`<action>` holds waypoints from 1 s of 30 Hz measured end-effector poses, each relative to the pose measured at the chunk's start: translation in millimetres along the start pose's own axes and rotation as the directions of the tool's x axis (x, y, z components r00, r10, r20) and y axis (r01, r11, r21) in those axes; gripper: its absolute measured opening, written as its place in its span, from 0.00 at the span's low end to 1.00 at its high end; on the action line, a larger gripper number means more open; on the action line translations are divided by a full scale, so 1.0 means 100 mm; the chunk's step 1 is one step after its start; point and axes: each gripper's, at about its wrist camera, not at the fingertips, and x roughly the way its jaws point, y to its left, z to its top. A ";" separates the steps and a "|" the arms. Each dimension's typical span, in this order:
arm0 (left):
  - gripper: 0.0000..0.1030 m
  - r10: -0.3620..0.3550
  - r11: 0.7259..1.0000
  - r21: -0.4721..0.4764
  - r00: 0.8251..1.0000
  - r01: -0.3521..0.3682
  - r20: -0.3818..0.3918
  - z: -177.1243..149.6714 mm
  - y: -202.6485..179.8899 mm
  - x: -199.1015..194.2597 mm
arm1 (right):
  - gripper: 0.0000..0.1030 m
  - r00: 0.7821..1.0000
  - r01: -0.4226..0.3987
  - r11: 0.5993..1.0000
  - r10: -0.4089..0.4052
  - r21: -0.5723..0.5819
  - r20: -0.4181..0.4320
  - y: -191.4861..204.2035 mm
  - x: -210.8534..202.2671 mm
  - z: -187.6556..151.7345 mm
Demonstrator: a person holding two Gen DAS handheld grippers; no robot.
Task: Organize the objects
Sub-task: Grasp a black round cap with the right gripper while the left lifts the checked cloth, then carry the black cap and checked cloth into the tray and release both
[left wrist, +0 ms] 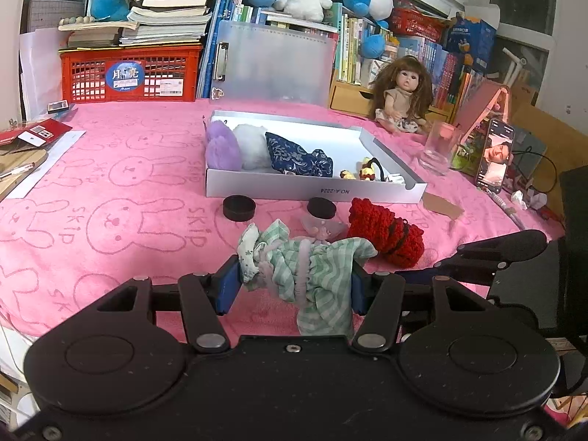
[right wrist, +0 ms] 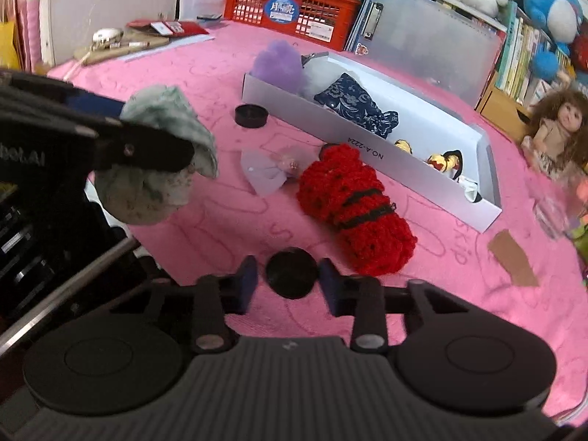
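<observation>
Bare pink cloth (left wrist: 121,183) lies left of the white box (left wrist: 312,191); red knit bundle (right wrist: 352,202) crowds its front.

A soft pink terry cloth (left wrist: 121,198) with printed rabbits covers the surface. The white box (left wrist: 316,191) looks like smooth matt cardboard. The red bundle (right wrist: 352,205) is coarse crocheted yarn; the green striped bundle (left wrist: 312,268) is thin woven cloth. The black cap (right wrist: 291,273) is matt plastic, the tumbler (left wrist: 439,150) clear glass.
</observation>
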 end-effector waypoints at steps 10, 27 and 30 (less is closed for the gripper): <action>0.53 0.000 1.000 0.013 1.000 0.000 0.001 -0.02 -0.04 0.05 | 0.14 1.000 -0.001 1.000 0.001 -0.005 0.016 -0.15 -0.07 -0.06; 0.53 0.005 1.000 0.000 1.000 -0.005 -0.003 -0.04 0.02 0.06 | 0.60 0.991 0.092 0.937 -0.054 -0.338 0.119 0.23 -0.13 -0.14; 0.53 0.004 1.000 -0.005 1.000 -0.004 -0.007 -0.04 0.02 0.07 | 0.60 0.992 0.106 0.927 -0.075 -0.360 0.099 0.26 -0.06 -0.15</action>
